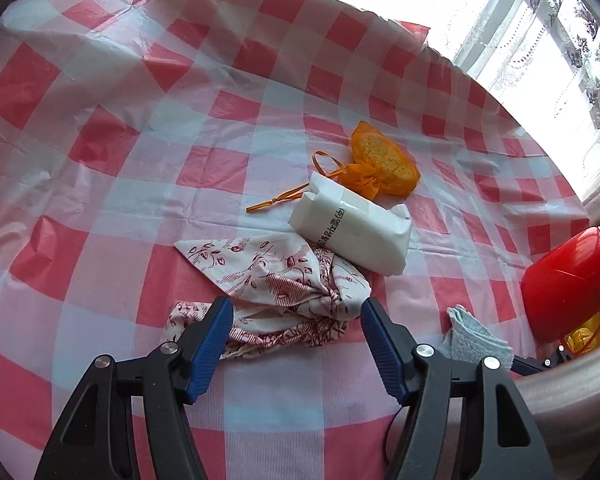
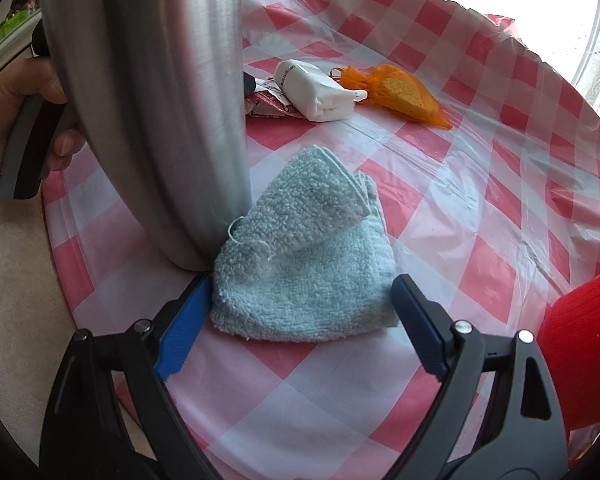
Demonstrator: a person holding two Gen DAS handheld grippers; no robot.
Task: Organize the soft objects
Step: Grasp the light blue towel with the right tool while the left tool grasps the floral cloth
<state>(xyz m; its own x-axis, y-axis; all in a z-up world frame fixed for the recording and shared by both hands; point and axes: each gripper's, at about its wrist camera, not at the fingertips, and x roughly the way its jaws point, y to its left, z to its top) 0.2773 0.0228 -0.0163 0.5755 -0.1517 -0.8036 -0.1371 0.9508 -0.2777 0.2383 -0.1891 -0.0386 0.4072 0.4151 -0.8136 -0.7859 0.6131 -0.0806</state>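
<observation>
A: Where do the tools stand?
B: Left tool [image 1: 296,320] gapes over the crumpled floral cloth [image 1: 284,284] on the checked bench [image 1: 100,120], gripping nothing.
A: And the right?
B: Right tool [image 2: 300,300] is spread wide around the folded blue towel [image 2: 304,272], pads not pressing. White packet [image 1: 352,224] and orange pouch [image 1: 384,160] lie farther off.

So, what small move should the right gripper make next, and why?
Probably lower the right gripper a little and close it on the folded light-blue terry towel. Its jaws stand open on either side of the towel, which lies on the red-and-white checked tablecloth, not yet gripped.
</observation>
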